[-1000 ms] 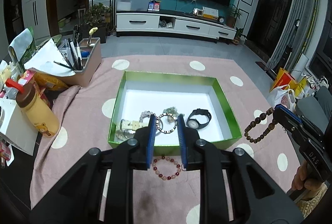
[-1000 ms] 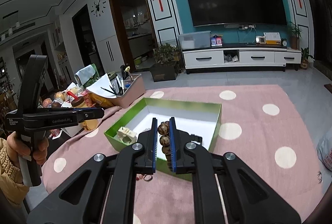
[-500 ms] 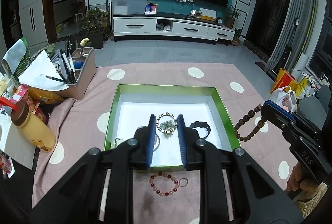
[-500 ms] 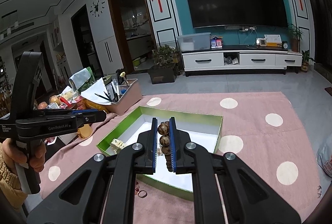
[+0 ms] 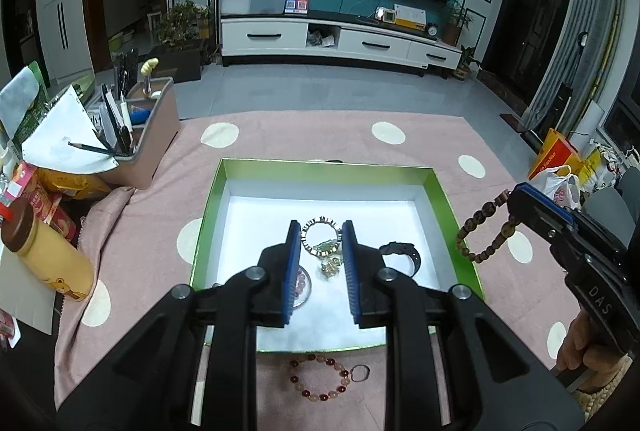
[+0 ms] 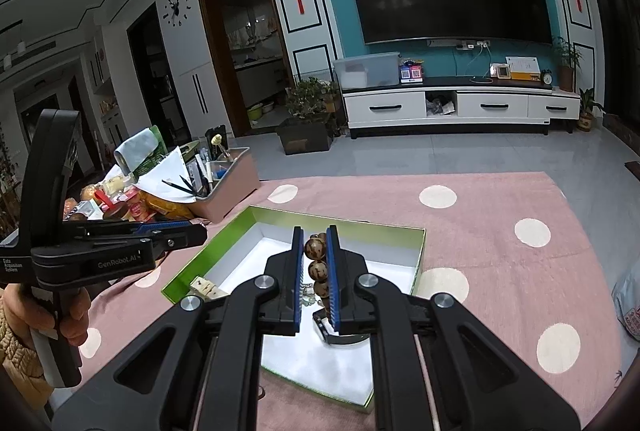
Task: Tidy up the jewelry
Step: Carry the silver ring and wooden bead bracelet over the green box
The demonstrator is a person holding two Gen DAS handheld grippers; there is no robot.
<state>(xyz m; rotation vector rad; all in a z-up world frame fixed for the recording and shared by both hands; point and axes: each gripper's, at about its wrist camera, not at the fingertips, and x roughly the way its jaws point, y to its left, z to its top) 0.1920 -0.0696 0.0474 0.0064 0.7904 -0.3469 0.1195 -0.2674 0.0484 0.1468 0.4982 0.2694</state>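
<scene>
A green box [image 5: 328,165] with a white floor lies on the pink dotted cloth. In it lie a gold link bracelet [image 5: 310,231], a green charm [image 5: 328,246], a black watch [image 5: 405,256] and a pink bead bracelet [image 5: 303,281]. My left gripper [image 5: 320,227] hangs over the box, open, nothing between its blue pads. My right gripper [image 6: 314,231] is shut on a brown wooden bead bracelet [image 6: 315,258], which dangles at the box's right rim [image 5: 480,231]. A red bead bracelet [image 5: 320,377] and a small ring [image 5: 360,373] lie on the cloth in front of the box.
A pink pen holder [image 5: 154,135] and a yellow bottle [image 5: 46,259] stand with snack packs at the left. Shopping bags [image 5: 560,167] sit on the floor at the right. A cream bracelet [image 6: 204,287] lies in the box's near left corner.
Both grippers have moved forward. The left one now hangs over the box floor, and the red bracelet has slid under it. The right one has carried the wooden beads to the box's right rim.
</scene>
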